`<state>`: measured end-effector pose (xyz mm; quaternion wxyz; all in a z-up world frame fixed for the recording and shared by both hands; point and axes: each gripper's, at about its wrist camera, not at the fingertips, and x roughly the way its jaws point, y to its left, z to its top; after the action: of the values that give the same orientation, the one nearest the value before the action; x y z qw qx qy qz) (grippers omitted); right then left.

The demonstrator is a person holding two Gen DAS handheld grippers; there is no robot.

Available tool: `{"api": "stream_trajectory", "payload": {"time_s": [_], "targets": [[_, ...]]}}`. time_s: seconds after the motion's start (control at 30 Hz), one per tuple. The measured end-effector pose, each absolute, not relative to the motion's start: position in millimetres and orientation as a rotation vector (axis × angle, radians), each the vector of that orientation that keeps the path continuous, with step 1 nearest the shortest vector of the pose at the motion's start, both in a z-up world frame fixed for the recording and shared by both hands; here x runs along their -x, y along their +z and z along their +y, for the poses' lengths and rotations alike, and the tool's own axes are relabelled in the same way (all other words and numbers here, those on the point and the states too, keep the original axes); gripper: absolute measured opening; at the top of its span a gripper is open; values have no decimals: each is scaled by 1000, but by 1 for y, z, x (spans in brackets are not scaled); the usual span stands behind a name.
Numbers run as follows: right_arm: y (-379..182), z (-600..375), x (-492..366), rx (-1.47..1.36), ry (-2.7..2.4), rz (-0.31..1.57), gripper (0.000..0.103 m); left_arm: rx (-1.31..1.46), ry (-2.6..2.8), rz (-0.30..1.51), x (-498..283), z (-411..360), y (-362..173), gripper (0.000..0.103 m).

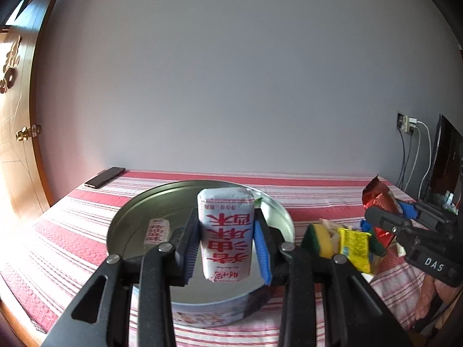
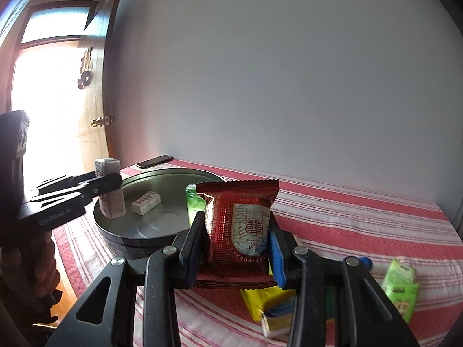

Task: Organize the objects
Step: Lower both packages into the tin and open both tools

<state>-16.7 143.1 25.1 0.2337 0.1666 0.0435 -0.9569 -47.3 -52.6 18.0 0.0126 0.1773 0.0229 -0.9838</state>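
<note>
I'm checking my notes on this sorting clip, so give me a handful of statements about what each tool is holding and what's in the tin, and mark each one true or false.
1. The left tool grips a white packet with red characters. True.
2. The right tool is empty. False: it is shut on a dark red snack packet.
3. A small white packet already lies inside the round metal tin. True.
4. The tin sits on a bare wooden table. False: it stands on a red and white striped cloth.
5. A dark phone lies on the cloth beyond the tin, near the wall. True.
6. The yellow packet is in the tin. False: it lies on the cloth outside it.
</note>
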Motion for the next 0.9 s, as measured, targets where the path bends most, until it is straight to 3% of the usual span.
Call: {"api": "stream_trajectory", "payload": {"time_s": [0.9], "targets": [[16, 63, 88, -677, -2442, 180, 42, -804, -2921, 44, 101, -112, 0, 34]]}}
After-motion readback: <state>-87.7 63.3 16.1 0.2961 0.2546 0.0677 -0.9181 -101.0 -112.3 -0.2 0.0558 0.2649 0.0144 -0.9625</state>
